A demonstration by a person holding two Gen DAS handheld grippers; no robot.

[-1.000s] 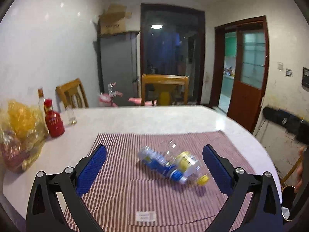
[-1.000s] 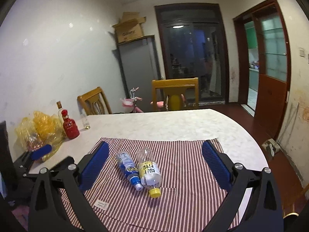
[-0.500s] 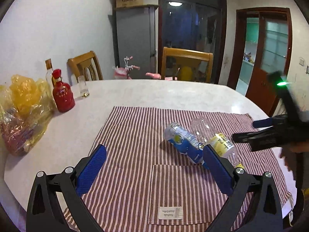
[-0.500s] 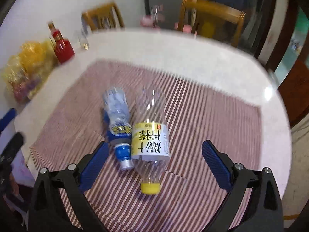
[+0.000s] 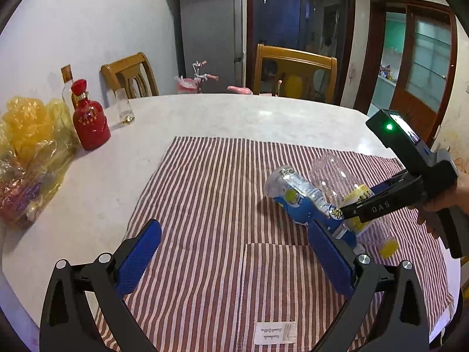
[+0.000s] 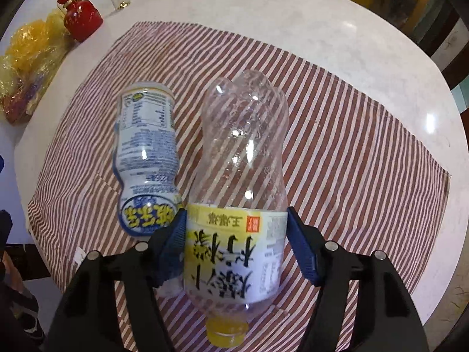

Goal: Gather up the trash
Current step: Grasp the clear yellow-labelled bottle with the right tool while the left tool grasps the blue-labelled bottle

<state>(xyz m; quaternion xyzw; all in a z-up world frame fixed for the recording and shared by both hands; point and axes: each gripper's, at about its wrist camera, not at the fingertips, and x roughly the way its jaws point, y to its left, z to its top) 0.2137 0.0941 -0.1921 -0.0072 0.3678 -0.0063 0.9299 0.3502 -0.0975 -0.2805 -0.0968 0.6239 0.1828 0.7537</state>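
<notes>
Two empty plastic bottles lie side by side on a red-and-white striped cloth. The clear bottle with a yellow label and yellow cap lies between the blue pads of my right gripper; the pads touch its label on both sides. The blue-and-white labelled bottle lies just left of it, touching. In the left wrist view both bottles, the blue one and the clear one, lie to the right, with my right gripper over them. My left gripper is open and empty above the cloth.
A round white table holds a red bottle, a small glass and a yellow plastic bag at the left. Wooden chairs stand behind the table. A doorway is at the right.
My right gripper has dropped down onto the yellow-labelled bottle and its pads have closed in on it. My left gripper has moved a little closer to the cloth and stays open.
</notes>
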